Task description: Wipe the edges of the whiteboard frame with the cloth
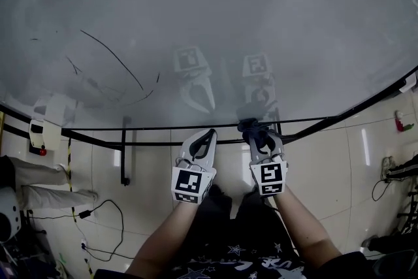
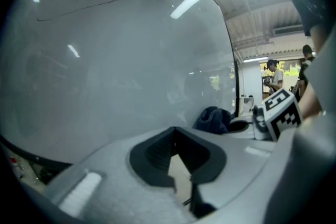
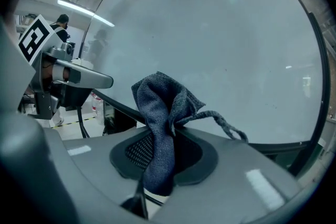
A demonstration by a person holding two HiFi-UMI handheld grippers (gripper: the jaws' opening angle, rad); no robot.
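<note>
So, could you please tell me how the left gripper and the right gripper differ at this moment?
The right gripper is clamped on the dark grey cloth, while the left gripper has its jaw tips together on nothing. The right gripper holds the cloth up at the black whiteboard frame, and the left gripper waits beside it with nothing to wipe with. Both point up at the board, side by side.

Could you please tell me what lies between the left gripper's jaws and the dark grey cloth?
In the head view, only a bare stretch of the whiteboard's thin black frame edge separates the left gripper from the dark grey knitted cloth.
</note>
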